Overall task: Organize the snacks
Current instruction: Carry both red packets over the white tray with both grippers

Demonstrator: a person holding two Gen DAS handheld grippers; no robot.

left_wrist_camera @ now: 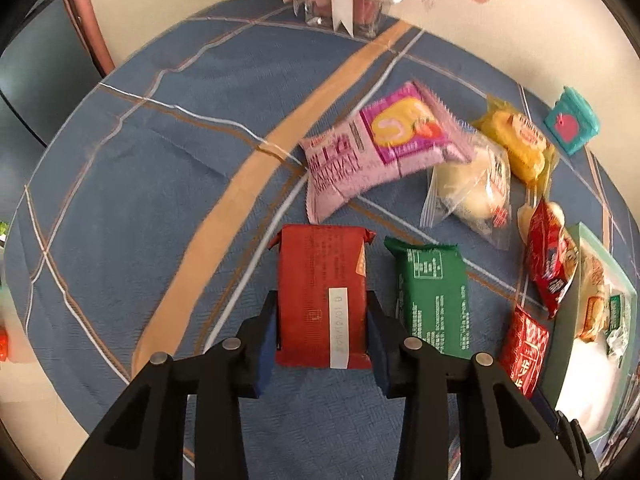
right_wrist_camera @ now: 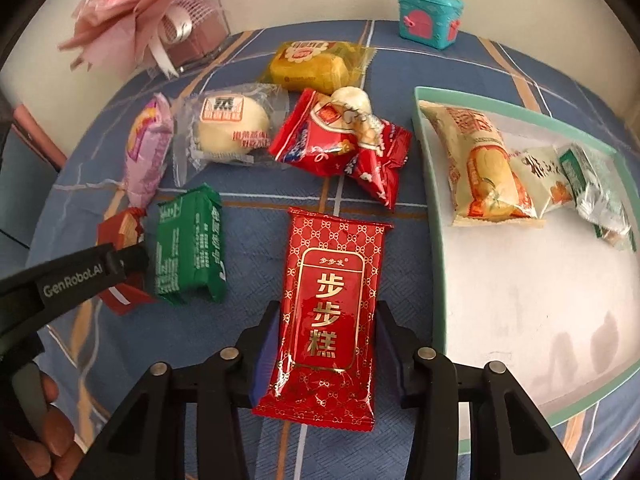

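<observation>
In the left wrist view my left gripper [left_wrist_camera: 323, 320] is shut on a red-brown snack packet [left_wrist_camera: 322, 280], its blue pads pressing both long sides. Beside it lies a green packet [left_wrist_camera: 434, 300]. In the right wrist view my right gripper [right_wrist_camera: 328, 320] is shut on a red packet with a gold pattern [right_wrist_camera: 332, 304], held lengthwise between the pads. To its right sits a teal-rimmed white tray [right_wrist_camera: 424, 184] holding three wrapped snacks. One finger [right_wrist_camera: 80, 276] of the left gripper shows at the left edge, by the green packet [right_wrist_camera: 188, 244].
On the blue checked tablecloth lie a pink packet [left_wrist_camera: 372, 152], a white bun [right_wrist_camera: 228, 128], a yellow cake [right_wrist_camera: 312, 66] and a crumpled red packet [right_wrist_camera: 344, 148]. A teal toy chest [right_wrist_camera: 428, 16] and a pink bouquet [right_wrist_camera: 160, 20] stand at the far edge. A hand [right_wrist_camera: 56, 432] shows at bottom left.
</observation>
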